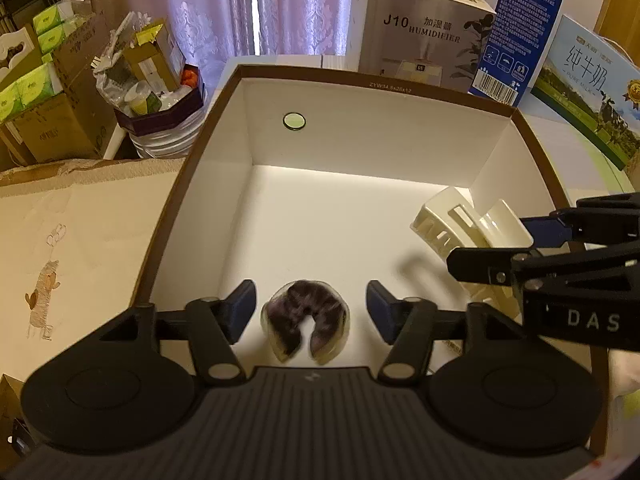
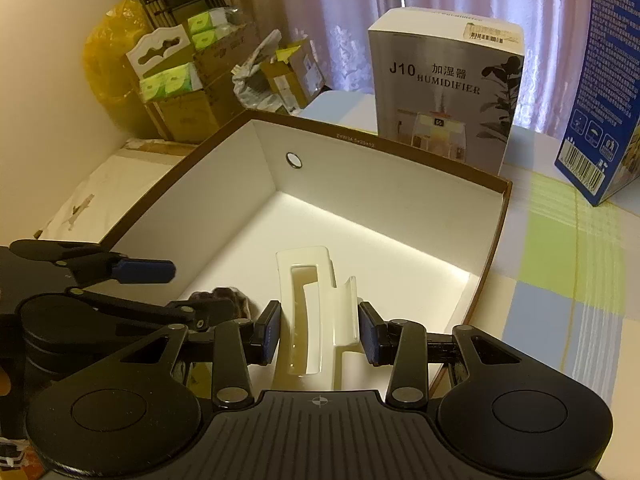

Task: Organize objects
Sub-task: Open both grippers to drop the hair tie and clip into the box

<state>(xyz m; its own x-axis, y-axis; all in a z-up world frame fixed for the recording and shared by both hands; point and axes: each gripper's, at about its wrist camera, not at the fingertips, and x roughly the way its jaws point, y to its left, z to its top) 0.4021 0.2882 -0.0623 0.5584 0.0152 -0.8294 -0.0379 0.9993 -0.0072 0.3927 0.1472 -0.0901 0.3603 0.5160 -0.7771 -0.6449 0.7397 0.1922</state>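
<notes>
The left gripper (image 1: pixel 311 307) stands open inside the box (image 1: pixel 192 184), and a dark hair tie (image 1: pixel 306 320) lies on the box floor between its pads without touching them. To its right, the right gripper (image 2: pixel 319 330) is closed on a cream hair claw (image 2: pixel 316 304); both pads press its sides, low over the floor near the right wall. Behind the box stand a humidifier carton (image 2: pixel 444 92), a blue carton (image 2: pixel 600 92) and a milk carton (image 1: pixel 588 88) on the checked tablecloth (image 2: pixel 560 260).

Humidifier box (image 1: pixel 420 32) reads "J10 HUMIDIFIER"; milk carton (image 1: pixel 588 92) "PURE MILK".
</notes>
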